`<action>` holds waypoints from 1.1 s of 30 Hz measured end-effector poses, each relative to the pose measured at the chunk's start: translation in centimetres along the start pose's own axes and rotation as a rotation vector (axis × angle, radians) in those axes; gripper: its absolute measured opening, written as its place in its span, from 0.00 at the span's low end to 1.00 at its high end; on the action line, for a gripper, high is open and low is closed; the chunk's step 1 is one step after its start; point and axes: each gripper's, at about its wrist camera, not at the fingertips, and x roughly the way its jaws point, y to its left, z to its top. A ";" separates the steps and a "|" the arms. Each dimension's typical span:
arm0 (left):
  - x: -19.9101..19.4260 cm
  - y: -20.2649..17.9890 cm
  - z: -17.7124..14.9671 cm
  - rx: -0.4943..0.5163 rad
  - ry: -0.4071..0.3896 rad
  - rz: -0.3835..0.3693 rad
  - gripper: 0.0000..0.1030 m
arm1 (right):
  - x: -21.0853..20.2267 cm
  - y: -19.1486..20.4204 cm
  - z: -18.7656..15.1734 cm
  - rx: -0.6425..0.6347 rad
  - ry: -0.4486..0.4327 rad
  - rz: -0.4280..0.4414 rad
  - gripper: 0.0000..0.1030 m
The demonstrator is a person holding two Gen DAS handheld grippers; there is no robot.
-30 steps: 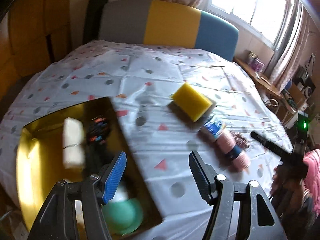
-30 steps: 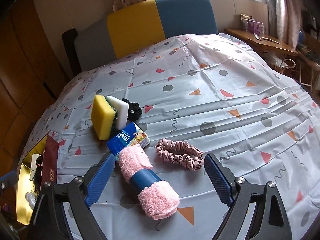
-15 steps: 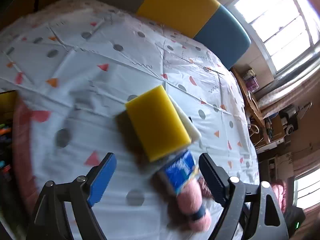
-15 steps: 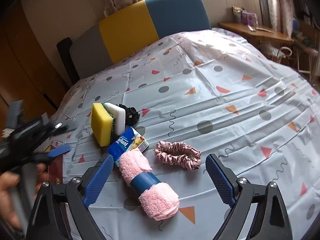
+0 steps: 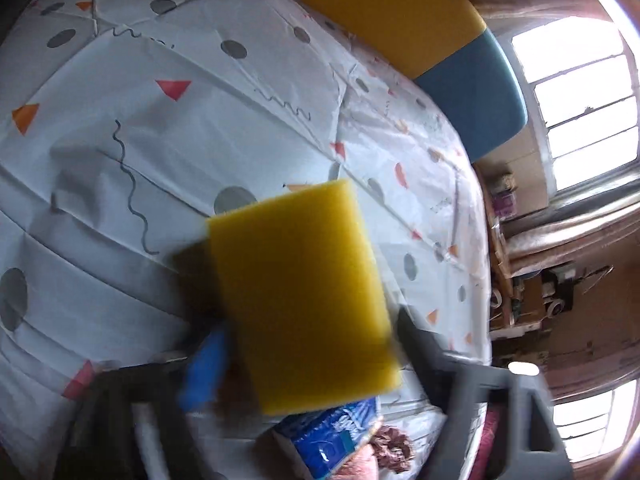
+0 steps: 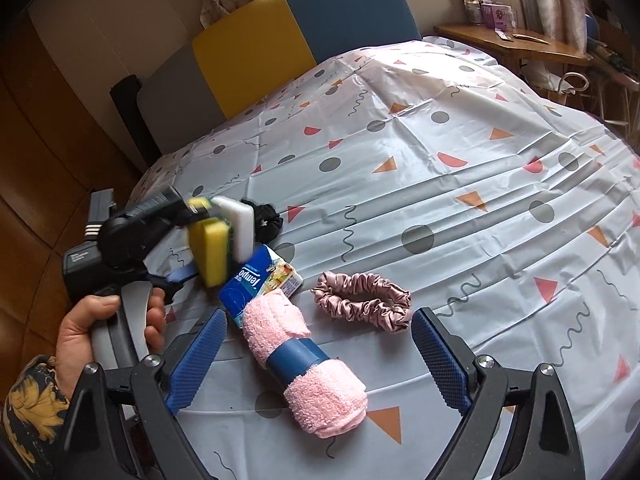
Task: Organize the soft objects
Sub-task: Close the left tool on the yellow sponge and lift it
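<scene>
Tablecloth [image 6: 440, 168] patterned, creased; tricolour headboard [image 6: 296, 40] behind; window [image 5: 576, 92] bright.

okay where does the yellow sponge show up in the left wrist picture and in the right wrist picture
Left wrist: the yellow sponge fills the centre, low in the frame, between the blurred fingers of the left gripper.
Right wrist: the sponge is small at the left edge of the spread, standing on edge against a white sponge.
Shared landmark: the blue Tempo tissue pack lies just below the sponge in both.
</scene>
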 end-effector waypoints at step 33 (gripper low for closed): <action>-8.1 -0.3 -22.3 0.710 0.132 0.319 0.68 | 0.5 -1.5 0.1 0.061 0.044 0.099 0.89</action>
